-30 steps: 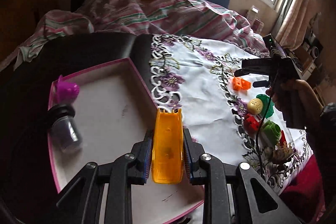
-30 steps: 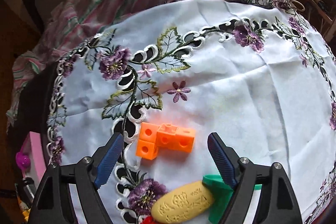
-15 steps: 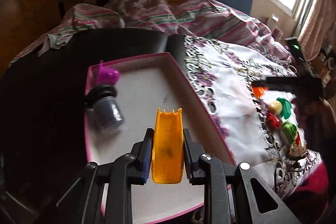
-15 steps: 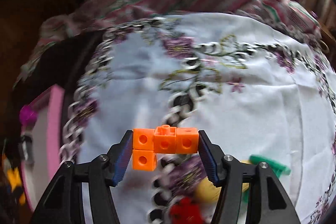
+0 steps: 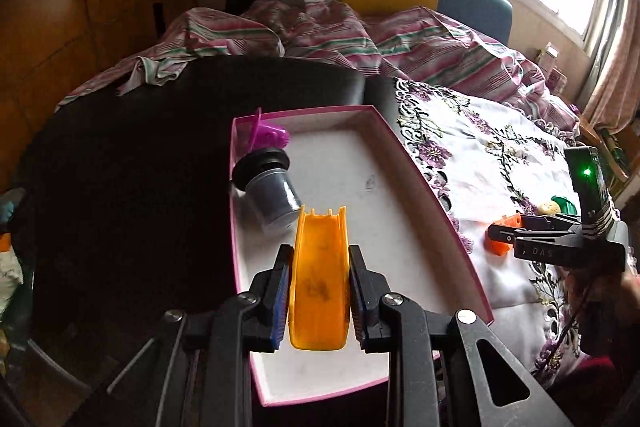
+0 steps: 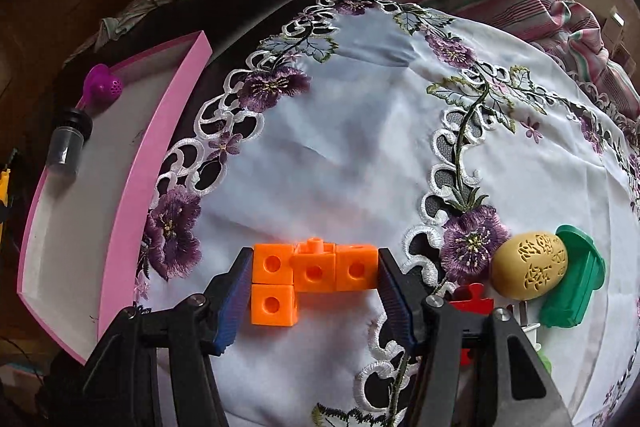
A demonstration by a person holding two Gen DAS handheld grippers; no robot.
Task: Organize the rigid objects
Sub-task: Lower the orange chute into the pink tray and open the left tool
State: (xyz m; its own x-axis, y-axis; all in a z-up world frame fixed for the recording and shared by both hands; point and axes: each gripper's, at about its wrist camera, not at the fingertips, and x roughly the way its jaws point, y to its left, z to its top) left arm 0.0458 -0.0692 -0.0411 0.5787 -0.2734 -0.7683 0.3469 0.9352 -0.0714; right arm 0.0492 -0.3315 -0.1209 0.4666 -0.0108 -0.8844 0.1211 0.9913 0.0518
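My left gripper (image 5: 319, 291) is shut on a yellow-orange plastic slide piece (image 5: 319, 275) and holds it over the pink-rimmed box (image 5: 432, 195). Inside the box lie a grey jar with a black lid (image 5: 270, 191) and a purple toy (image 5: 268, 135). My right gripper (image 6: 314, 291) is shut on a block of orange linked cubes (image 6: 310, 273) above the white embroidered cloth (image 6: 360, 131). The box also shows in the right wrist view (image 6: 132, 187), to the left of the right gripper. The right gripper with the cubes shows in the left wrist view (image 5: 500, 241).
A yellow carved egg (image 6: 529, 269), a green plastic piece (image 6: 572, 287) and a red piece (image 6: 470, 301) lie on the cloth to the right of my right gripper. A striped blanket (image 5: 340, 31) and a dark surface (image 5: 140, 147) lie beyond and left of the box.
My right gripper closed on the orange cubes, lifted them and moved left toward the box. My left gripper moved left over the box with the slide piece still in it.
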